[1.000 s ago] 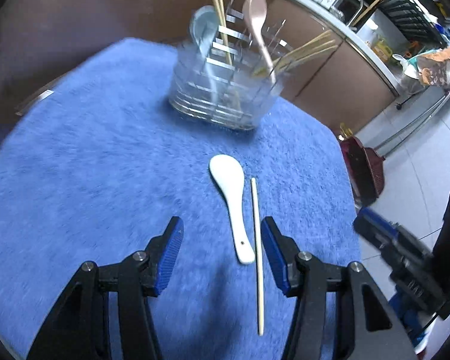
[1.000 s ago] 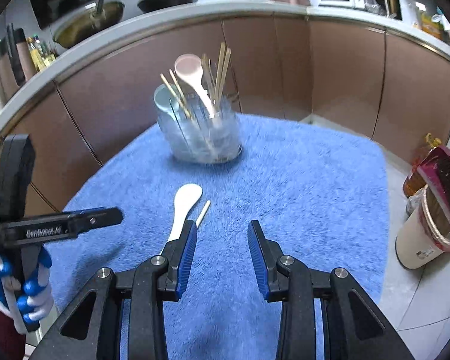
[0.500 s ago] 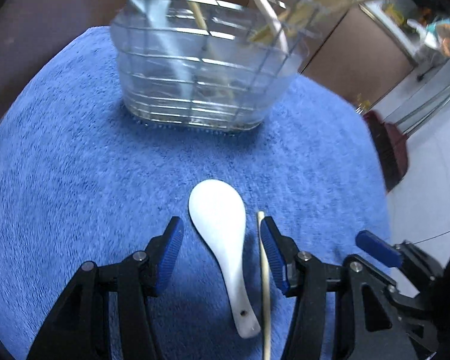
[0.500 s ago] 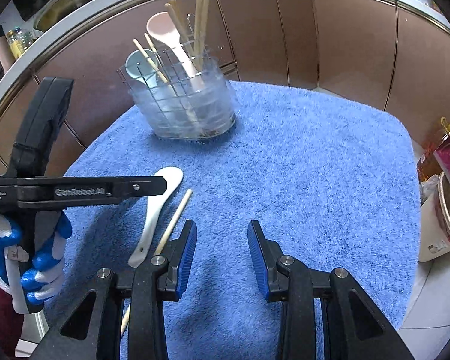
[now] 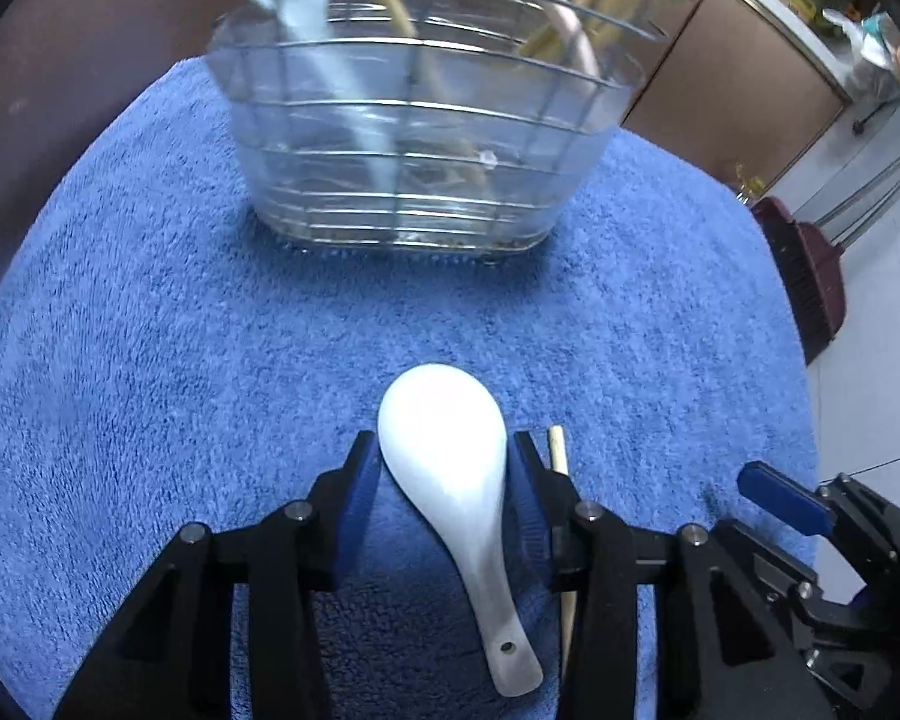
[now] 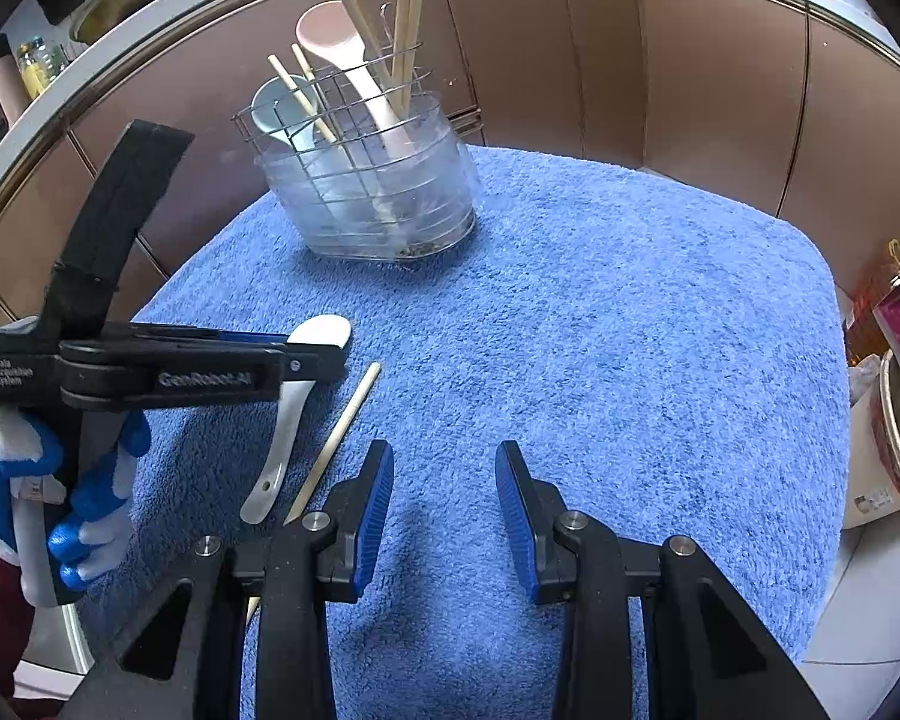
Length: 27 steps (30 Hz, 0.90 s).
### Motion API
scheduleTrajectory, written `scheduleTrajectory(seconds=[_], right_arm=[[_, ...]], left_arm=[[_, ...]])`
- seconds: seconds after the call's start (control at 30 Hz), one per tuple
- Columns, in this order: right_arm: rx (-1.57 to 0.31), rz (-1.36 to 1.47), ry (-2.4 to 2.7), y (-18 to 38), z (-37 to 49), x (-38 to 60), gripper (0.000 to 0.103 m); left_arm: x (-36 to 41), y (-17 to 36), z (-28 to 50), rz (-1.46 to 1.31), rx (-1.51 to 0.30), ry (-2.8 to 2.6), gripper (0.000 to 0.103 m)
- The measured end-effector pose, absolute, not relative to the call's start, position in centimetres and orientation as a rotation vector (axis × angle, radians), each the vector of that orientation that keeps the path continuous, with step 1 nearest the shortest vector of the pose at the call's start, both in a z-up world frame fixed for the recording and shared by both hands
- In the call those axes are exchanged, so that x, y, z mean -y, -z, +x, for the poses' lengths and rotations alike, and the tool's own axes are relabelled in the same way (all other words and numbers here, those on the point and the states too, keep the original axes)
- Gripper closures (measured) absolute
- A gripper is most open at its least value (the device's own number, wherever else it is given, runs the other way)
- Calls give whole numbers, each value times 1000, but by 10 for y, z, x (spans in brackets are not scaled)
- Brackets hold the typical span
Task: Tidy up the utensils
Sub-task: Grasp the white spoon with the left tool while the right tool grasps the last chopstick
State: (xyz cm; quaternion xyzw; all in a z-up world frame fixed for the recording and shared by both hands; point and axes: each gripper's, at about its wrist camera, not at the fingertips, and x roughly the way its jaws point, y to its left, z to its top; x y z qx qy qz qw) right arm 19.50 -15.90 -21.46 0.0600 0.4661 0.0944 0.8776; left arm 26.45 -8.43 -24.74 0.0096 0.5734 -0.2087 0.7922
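Observation:
A white ceramic spoon (image 5: 450, 456) lies on the blue towel (image 5: 150, 330). My left gripper (image 5: 444, 474) is down over it, its blue pads on either side of the spoon's bowl and touching or nearly touching it. In the right wrist view the spoon (image 6: 285, 420) shows under the left gripper (image 6: 324, 354). A single wooden chopstick (image 5: 561, 462) lies just right of the spoon; it also shows in the right wrist view (image 6: 339, 435). My right gripper (image 6: 444, 480) is open and empty above the towel. The wire utensil holder (image 6: 366, 192) holds spoons and chopsticks.
The holder (image 5: 414, 144) stands close ahead of the left gripper. Brown cabinets (image 6: 690, 78) curve behind the table. A broom (image 5: 810, 282) stands on the floor at the right. A paper tub (image 6: 894, 438) sits beyond the towel's right edge.
My left gripper has moved forward and down over the white spoon and its jaws have narrowed around the spoon's bowl. The right gripper has shifted slightly and stays open.

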Motion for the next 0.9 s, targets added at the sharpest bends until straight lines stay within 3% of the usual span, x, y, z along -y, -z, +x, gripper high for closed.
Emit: scheduleTrajectory(seconds=[0.53,0.8,0.9], right_arm=[[-998,57,-258,222,217,121,70],[-1092,89,-268,234,247,109,70],[-1166,95,-250,243,268,107,79]], left_arm=[[-29,249,272,-184,-1217,481,61],[-46,239,269,-219,-1184,477,62],[-57,234,266,-222,-1164,489,62]])
